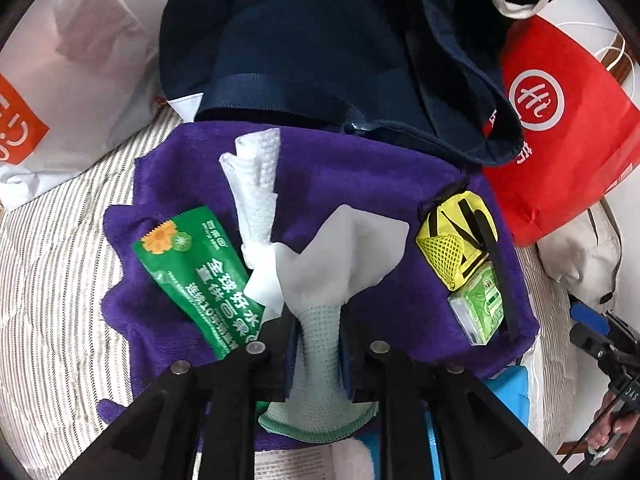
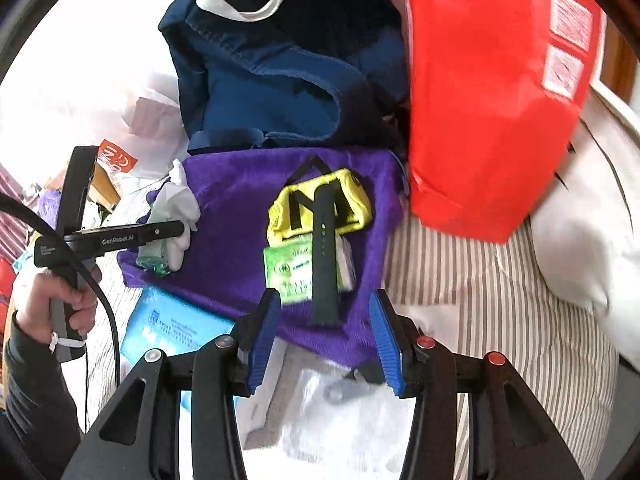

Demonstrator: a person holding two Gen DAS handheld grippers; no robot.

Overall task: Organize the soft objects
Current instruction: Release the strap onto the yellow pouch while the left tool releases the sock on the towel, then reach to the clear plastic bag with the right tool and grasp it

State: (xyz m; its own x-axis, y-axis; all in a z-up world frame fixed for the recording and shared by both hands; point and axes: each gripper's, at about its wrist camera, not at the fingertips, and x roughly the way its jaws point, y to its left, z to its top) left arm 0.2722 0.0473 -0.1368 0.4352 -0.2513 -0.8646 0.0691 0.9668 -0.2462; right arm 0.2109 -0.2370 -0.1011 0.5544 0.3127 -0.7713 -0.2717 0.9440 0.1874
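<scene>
A purple towel [image 1: 360, 184] lies spread on the striped bed; it also shows in the right wrist view [image 2: 236, 216]. My left gripper [image 1: 318, 320] is shut on a white dotted work glove [image 1: 340, 248], held over the towel; the right wrist view shows it too [image 2: 176, 208]. On the towel lie a crumpled paper towel [image 1: 256, 184], a green snack packet [image 1: 200, 276], a yellow mesh pouch [image 2: 320, 204], a green tissue pack [image 2: 292, 276] and a black strap [image 2: 324, 256]. My right gripper [image 2: 324, 320] is open just before the strap and tissue pack.
A navy bag [image 1: 312, 40] lies behind the towel. A red bag [image 2: 488, 92] stands at the right, a white plastic bag [image 1: 68, 92] at the left. A blue packet [image 2: 172, 332] lies under the towel's near edge. A white pillow [image 2: 580, 224] is at the far right.
</scene>
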